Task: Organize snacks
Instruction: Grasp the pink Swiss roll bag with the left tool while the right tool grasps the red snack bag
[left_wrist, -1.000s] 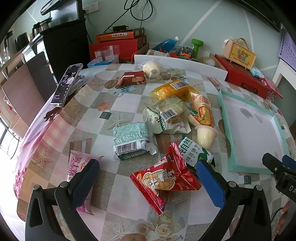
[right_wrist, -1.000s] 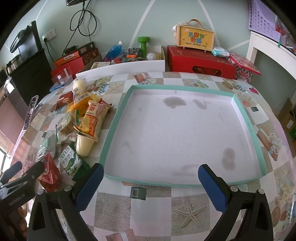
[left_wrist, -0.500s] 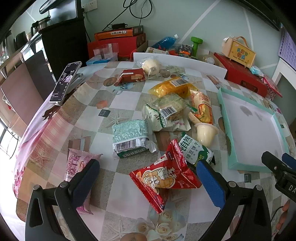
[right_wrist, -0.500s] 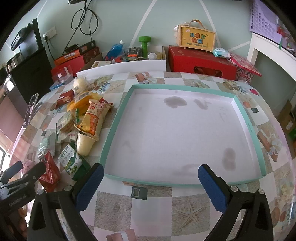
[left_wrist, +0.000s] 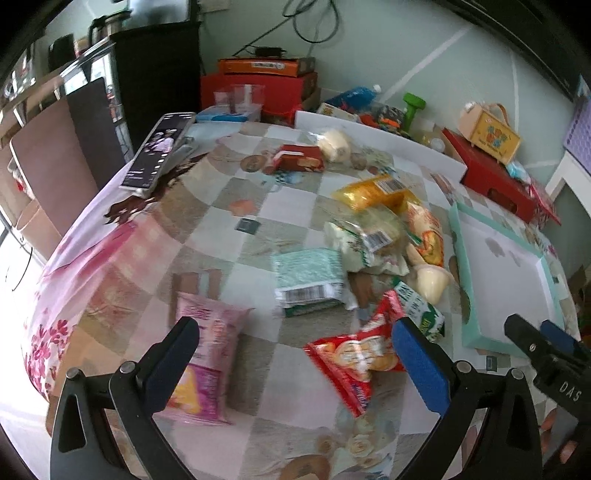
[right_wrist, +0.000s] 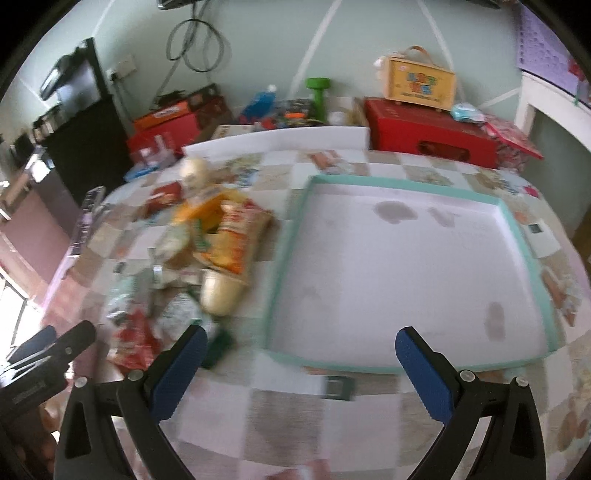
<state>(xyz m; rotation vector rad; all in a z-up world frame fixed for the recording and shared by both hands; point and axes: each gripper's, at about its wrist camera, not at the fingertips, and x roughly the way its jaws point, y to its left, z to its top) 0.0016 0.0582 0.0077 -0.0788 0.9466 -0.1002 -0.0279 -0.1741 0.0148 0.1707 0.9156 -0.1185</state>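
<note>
Snacks lie scattered over the counter (left_wrist: 258, 206), none of them in the teal-rimmed tray (left_wrist: 466, 295) yet.

From the left wrist view, the left gripper (left_wrist: 295, 354) has its fingers (left_wrist: 417, 362) spread wide and holding nothing. A red snack bag (left_wrist: 354, 362) lies just inside the right finger, a pink packet (left_wrist: 207, 354) sits by the left finger, and a green-and-white barcode pack (left_wrist: 310, 280) lies ahead between them. My worry is that the span takes in more than one bag: closing here could catch the red bag by a corner only, so that it slips or drags the green pouch (left_wrist: 421, 314) touching it. These crinkly wrappers look slippery, and the picture is blurred.

From the right wrist view, the right gripper (right_wrist: 299, 358) also has its fingers (right_wrist: 421, 365) wide apart and empty, hovering over the tray's near rim (right_wrist: 369, 363). The heap of snacks (right_wrist: 221, 240) sits beyond the left finger. This view is heavily smeared, so a grab from here could miss or knock the cream jelly cup (right_wrist: 219, 293) over.
</note>
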